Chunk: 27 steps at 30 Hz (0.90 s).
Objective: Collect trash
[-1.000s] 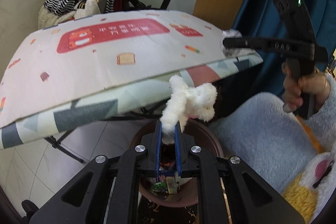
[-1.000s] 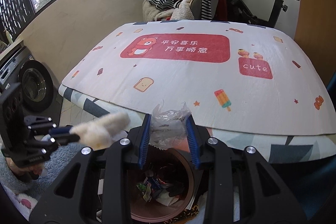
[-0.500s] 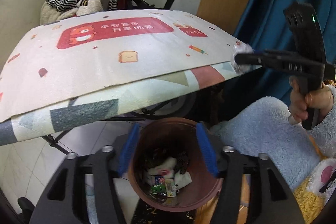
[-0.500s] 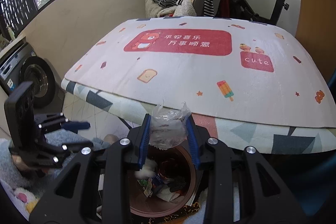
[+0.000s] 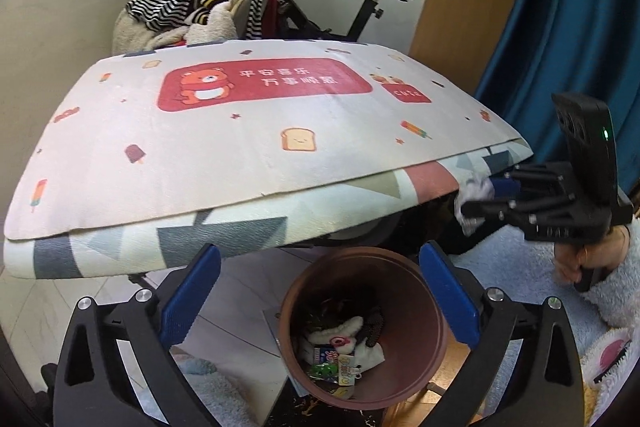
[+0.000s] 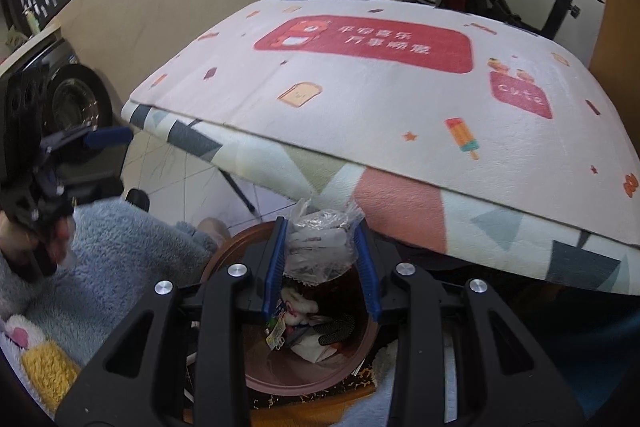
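right gripper point(image 6: 320, 263) is squeezing a crumpled plastic wrapper point(image 6: 320, 247) right over the brown trash bin point(image 5: 424, 355); left gripper point(image 5: 320, 307) is spread wide with nothing in it, above the same bin, trash already piled inside; table edge point(image 5: 240, 219) overhangs the bin just behind, so headroom's tight; exercise bike point(image 5: 360, 7) and clothes pile point(image 5: 192, 7) sit behind.

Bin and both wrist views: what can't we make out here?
- Trash bin bottom, right wrist view: hidden by the right tongs and the crumpled plastic wrapper they grip.
- Wrapper's contents: too crinkled to identify.
- Labels on bin trash, left wrist view: too small to read.
- Left tongs, right wrist view: blurred.
- Table legs: mostly hidden under the mat.
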{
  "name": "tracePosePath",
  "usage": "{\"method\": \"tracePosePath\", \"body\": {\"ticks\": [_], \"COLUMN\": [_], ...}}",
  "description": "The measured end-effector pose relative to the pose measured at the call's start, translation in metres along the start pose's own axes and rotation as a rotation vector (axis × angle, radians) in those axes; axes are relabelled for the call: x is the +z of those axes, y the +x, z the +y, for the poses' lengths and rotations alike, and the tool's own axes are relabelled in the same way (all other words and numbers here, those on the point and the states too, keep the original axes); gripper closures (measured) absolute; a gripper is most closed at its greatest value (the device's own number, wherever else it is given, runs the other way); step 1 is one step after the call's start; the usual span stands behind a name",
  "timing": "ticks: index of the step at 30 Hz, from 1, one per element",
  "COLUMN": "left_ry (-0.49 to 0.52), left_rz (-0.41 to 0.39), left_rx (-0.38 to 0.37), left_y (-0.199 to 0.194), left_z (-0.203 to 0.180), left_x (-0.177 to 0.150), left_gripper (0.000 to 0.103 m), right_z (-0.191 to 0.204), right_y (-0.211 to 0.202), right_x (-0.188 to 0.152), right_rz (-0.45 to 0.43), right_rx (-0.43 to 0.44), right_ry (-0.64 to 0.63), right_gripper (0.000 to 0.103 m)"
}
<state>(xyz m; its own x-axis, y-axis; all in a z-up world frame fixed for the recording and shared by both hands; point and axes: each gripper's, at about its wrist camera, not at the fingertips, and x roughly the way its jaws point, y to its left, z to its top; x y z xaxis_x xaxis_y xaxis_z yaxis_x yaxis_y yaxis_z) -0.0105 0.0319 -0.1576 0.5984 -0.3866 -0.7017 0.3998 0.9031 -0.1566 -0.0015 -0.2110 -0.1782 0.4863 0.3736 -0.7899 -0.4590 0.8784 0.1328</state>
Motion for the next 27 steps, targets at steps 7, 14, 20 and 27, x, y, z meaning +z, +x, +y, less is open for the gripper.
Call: {"method": "tracePosePath", "body": {"ticks": [7, 14, 20, 27], "left_ry": [-0.003, 0.001, -0.049, -0.018], "left_rz": [-0.013, -0.023, -0.023, -0.099], "left_rx": [0.029, 0.080, 0.086, 0.099], "left_y": [-0.004, -0.006, -0.011, -0.028], "left_z": [0.006, 0.010, 0.019, 0.013], "left_x": [0.003, 0.004, 0.012, 0.038], "left_gripper": [0.006, 0.006, 0.006, 0.006], "right_z": [0.018, 0.029, 0.037, 0.027], "right_y": [0.018, 0.029, 0.022, -0.002], "right_x": [-0.001, 0.000, 0.005, 0.021], "right_rz": [0.055, 0.073, 0.022, -0.057], "right_rx": [0.013, 0.015, -0.061, -0.118], "right_ry": [-0.038, -0.063, -0.074, -0.042], "right_gripper": [0.067, 0.061, 0.016, 0.006]}}
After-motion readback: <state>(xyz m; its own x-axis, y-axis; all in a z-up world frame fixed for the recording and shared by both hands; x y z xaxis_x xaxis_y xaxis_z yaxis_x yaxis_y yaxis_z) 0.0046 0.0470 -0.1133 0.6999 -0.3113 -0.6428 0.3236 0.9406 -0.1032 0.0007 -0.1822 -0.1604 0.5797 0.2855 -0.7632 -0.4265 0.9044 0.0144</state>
